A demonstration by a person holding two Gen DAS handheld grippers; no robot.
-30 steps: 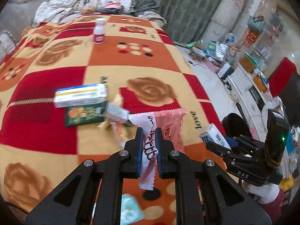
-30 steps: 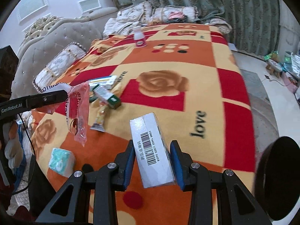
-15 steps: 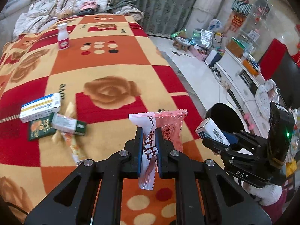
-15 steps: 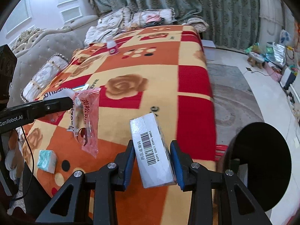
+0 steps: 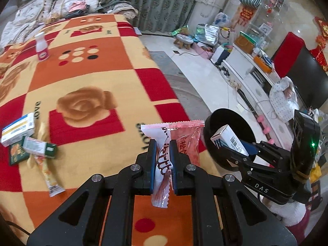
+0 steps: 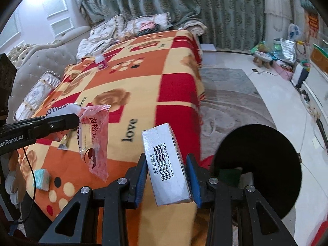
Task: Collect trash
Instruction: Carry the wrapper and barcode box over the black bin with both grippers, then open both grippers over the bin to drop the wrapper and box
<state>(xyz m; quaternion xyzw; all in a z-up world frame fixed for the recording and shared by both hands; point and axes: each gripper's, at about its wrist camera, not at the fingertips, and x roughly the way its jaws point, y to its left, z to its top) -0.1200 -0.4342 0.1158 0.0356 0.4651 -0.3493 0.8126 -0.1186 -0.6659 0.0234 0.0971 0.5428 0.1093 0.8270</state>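
My left gripper [image 5: 162, 147] is shut on a pink and white snack wrapper [image 5: 180, 141], held above the bed's near right edge; the wrapper also shows in the right wrist view [image 6: 94, 139]. My right gripper [image 6: 167, 164] is shut on a white medicine box with a barcode [image 6: 166, 164]. In the left wrist view that box [image 5: 229, 141] hangs over the mouth of a black round trash bin [image 5: 231, 121]. In the right wrist view the bin [image 6: 258, 164] stands on the floor just right of the box.
On the orange and red blanket [image 5: 86, 78] lie a white-blue box [image 5: 18, 128], green boxes [image 5: 39, 147], a yellow sachet [image 5: 49, 174] and a small white bottle [image 5: 42, 46]. A tissue pack [image 6: 42, 179] lies near the bed's front edge. Clutter lines the floor at right.
Both grippers have swung right, away from the pile of trash on the bed, toward the black bin. The medicine box now hangs over the bin's mouth. Both grips are unchanged.
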